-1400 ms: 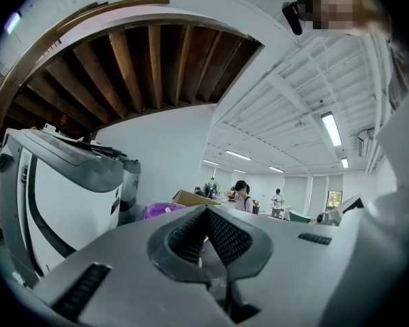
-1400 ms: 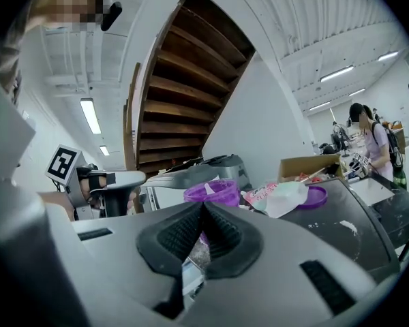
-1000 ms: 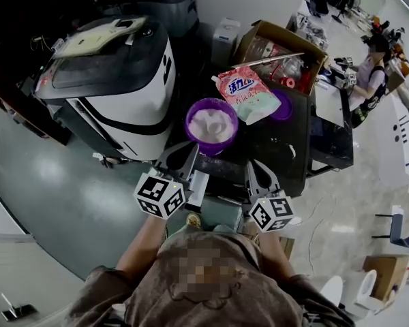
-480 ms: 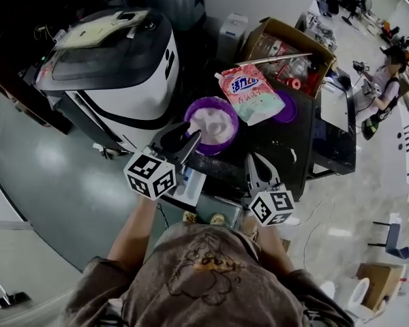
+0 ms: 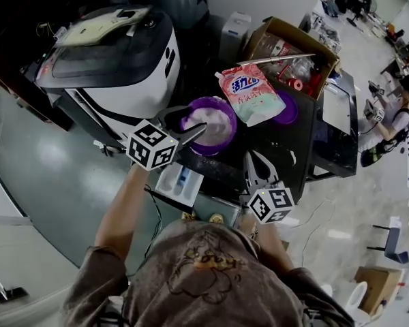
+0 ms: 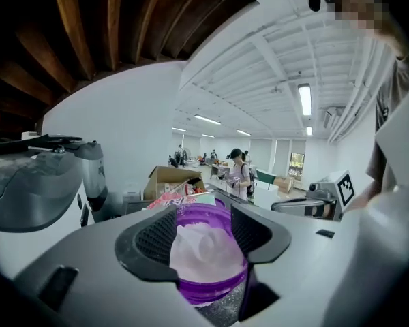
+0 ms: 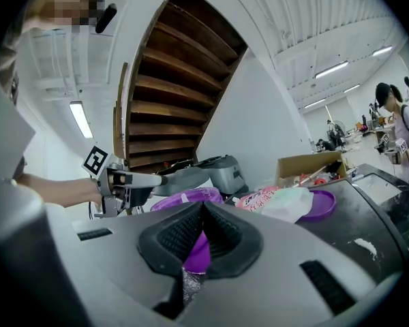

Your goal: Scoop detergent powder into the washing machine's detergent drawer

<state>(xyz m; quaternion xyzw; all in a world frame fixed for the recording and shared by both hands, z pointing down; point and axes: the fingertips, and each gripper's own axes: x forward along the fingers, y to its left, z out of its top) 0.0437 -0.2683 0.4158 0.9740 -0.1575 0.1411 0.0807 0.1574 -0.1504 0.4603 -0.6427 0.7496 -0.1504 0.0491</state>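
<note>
A purple bowl [image 5: 226,114] of white powder stands on the dark table [image 5: 293,148] beside the washing machine [image 5: 116,67]. The white detergent drawer [image 5: 179,182] sticks out open below the table's near edge. My left gripper [image 5: 191,122] hovers at the bowl's near-left rim. Its jaws have just been opening and now stand wide apart with nothing pressed between them. In the left gripper view the bowl [image 6: 208,281] shows through the gap of that gripper [image 6: 203,234]. My right gripper [image 5: 258,161] rests at the table's near edge, jaws together and empty [image 7: 203,213].
A pink detergent bag [image 5: 249,94] lies behind the bowl, partly over a purple lid [image 5: 288,109]. An open cardboard box [image 5: 290,46] of odds and ends sits at the table's far side. A person stands by desks at the far right.
My left gripper has risen from the drawer to the purple bowl's rim, and its jaws have gone from shut to wide open. The right gripper has hardly shifted.
</note>
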